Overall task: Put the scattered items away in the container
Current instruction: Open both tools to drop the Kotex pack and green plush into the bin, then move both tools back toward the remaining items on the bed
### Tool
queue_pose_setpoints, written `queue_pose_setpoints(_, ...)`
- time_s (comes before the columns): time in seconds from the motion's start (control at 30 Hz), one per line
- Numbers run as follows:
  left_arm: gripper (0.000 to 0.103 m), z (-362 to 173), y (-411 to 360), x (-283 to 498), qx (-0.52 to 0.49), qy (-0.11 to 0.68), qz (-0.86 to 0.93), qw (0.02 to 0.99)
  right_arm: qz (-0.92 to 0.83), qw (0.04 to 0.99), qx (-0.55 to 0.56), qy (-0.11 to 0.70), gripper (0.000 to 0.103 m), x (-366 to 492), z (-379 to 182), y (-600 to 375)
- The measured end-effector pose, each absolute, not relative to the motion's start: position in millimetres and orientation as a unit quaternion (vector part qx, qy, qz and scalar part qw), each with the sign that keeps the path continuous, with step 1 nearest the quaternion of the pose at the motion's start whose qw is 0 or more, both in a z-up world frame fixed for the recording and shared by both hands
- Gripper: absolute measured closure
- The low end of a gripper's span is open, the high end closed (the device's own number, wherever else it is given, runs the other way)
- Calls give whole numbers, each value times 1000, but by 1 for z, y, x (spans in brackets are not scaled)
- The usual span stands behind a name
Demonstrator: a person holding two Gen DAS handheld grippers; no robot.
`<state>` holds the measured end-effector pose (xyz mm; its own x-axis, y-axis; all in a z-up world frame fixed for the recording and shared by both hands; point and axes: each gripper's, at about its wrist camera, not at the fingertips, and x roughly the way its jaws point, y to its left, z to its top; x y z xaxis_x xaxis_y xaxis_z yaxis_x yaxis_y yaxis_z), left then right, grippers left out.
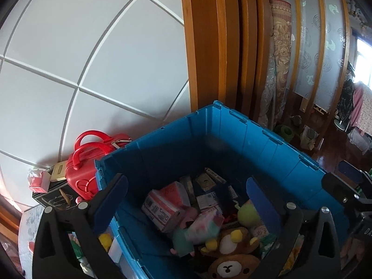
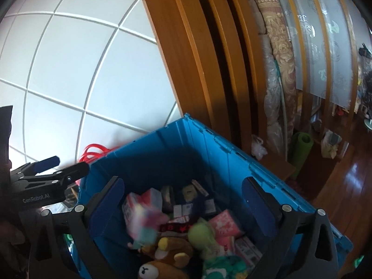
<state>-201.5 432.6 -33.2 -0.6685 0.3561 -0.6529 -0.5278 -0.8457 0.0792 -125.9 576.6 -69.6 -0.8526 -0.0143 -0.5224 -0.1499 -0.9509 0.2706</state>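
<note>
Over blue bin point(image 1: 267, 144) | both fingers spread, empty | red case point(image 1: 86, 162) fully visible left-wrist only

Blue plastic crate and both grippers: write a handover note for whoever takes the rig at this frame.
Left gripper: open, empty, above the crate.
Right gripper: open, empty, also above it.
Blue plastic crate: already holds the brown plush bear, green plush toy, pink tissue pack and small boxes.
Left: the red toy suitcase and black box stand outside by the wall; whether they belong in is unclear.
</note>
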Motion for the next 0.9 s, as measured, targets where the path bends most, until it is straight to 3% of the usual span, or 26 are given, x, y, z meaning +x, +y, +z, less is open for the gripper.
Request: queue_pose_setpoints(0.9, 0, -31, 288, -166, -316, 90, 930, 166, 960, -48, -251, 110, 0, -104, -43, 485)
